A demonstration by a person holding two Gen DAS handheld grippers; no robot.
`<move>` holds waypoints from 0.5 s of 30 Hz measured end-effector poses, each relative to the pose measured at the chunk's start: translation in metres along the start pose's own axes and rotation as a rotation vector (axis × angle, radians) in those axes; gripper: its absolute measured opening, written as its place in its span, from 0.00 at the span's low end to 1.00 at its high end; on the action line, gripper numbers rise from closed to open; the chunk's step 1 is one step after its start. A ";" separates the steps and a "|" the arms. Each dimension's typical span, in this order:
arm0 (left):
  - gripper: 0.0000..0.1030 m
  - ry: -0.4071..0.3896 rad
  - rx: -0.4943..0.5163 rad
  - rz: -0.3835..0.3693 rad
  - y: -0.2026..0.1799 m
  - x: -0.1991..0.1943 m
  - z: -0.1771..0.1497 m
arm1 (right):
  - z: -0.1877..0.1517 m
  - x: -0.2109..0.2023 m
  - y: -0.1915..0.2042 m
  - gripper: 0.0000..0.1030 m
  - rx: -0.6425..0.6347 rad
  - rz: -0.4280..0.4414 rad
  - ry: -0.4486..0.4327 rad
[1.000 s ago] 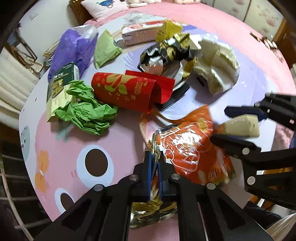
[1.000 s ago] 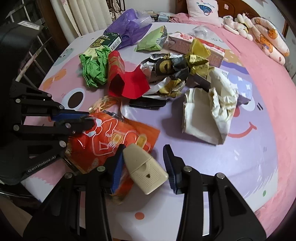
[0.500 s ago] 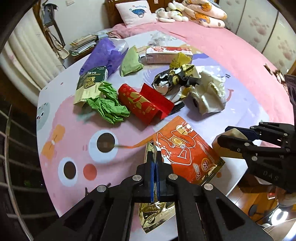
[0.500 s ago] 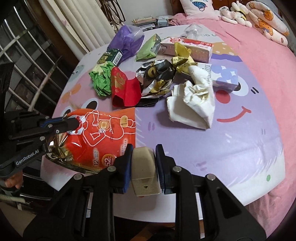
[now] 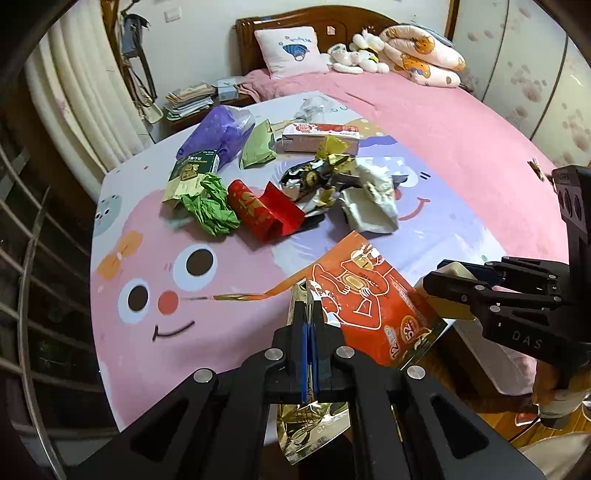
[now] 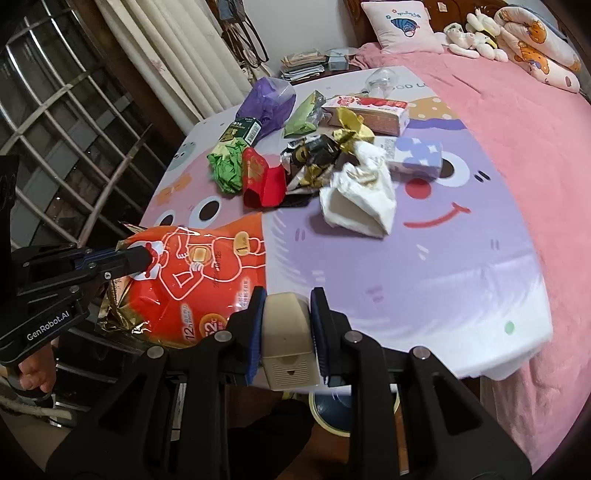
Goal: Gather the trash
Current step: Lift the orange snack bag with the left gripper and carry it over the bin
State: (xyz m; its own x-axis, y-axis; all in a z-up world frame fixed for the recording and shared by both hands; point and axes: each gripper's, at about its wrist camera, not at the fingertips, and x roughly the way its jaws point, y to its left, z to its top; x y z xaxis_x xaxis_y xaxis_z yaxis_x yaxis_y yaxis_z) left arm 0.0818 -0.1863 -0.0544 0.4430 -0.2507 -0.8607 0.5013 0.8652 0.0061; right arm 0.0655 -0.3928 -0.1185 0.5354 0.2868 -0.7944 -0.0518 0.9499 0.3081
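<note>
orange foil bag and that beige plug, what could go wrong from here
The left gripper pinches only one edge of the orange foil bag, so the slick foil could slip or tear. The right gripper clamps the smooth beige plug beyond the table's edge; if it slips, it probably falls to the floor.

I see table (image 6: 443,280) in front of bed (image 6: 517,122); pillow (image 6: 400,26) at bed's far end. Trash cluster on table's far half. Crumpled paper wad (image 6: 227,166) left of folded envelope (image 6: 264,177), touching it. Foil wrappers (image 6: 314,155) right of envelope. White bag (image 6: 360,199) before foil, nearest me. Flat carton (image 6: 369,114) behind foil. Small box (image 6: 413,157) right of white bag. Large pouch (image 6: 199,280) over table's near-left edge, left of beige block (image 6: 288,332).
</note>
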 end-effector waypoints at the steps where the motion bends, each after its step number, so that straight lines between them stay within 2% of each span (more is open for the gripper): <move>1: 0.01 -0.006 -0.005 0.005 0.009 -0.014 -0.008 | -0.006 -0.006 -0.004 0.21 -0.003 0.008 0.003; 9: 0.01 -0.016 -0.079 0.050 -0.063 -0.026 -0.066 | -0.063 -0.043 -0.045 0.21 -0.033 0.038 0.049; 15: 0.01 0.032 -0.113 0.047 -0.112 -0.019 -0.109 | -0.105 -0.054 -0.078 0.21 -0.012 0.020 0.112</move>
State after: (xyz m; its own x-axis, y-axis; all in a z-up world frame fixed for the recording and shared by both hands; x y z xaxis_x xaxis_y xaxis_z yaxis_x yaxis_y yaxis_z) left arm -0.0643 -0.2311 -0.0942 0.4396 -0.1963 -0.8765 0.3929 0.9195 -0.0088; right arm -0.0480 -0.4695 -0.1549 0.4366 0.3167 -0.8420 -0.0720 0.9453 0.3182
